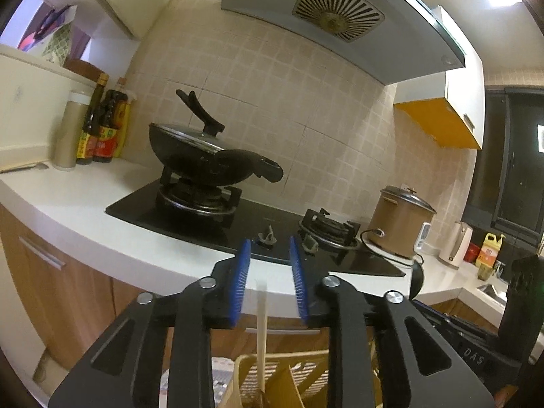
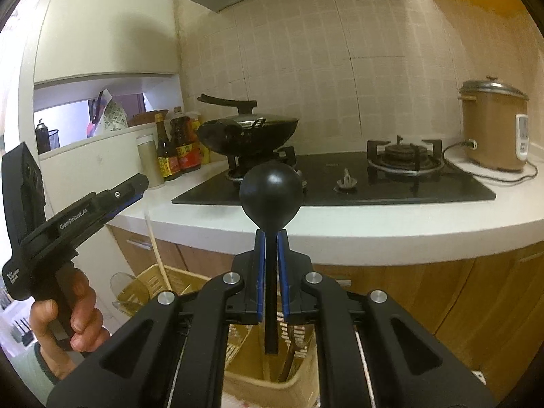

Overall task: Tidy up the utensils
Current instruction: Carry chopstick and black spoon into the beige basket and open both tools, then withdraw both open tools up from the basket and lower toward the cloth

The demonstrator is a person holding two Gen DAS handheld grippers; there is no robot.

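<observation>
The white tabletop (image 2: 391, 224) is carrying a black hob (image 2: 333, 183), and only the right wrist view is showing its whole front edge; the left wrist view is taking in the range hood (image 1: 340, 17) overhead instead. A lidded wok (image 1: 204, 156) is sitting on the far burner, with a brown rice cooker (image 2: 493, 125) standing at the other end of the tabletop.

Below the tabletop edge, a cream slotted utensil basket (image 2: 258, 377) is showing in both views, largely hidden behind the gripper bodies. The right hand-held gripper (image 2: 271, 238) is pinching the flat black handle of a ladle (image 2: 271, 197), bowl upward, directly above the basket; the left wrist view is catching only a dark sliver that may be that bowl.

The left hand-held gripper (image 1: 270, 248) is standing with its blue pads (image 1: 243, 272) well apart and gripping nothing. A pale stick-like utensil (image 1: 261, 333) is rising from the basket between them; its lower end is cut off.
</observation>
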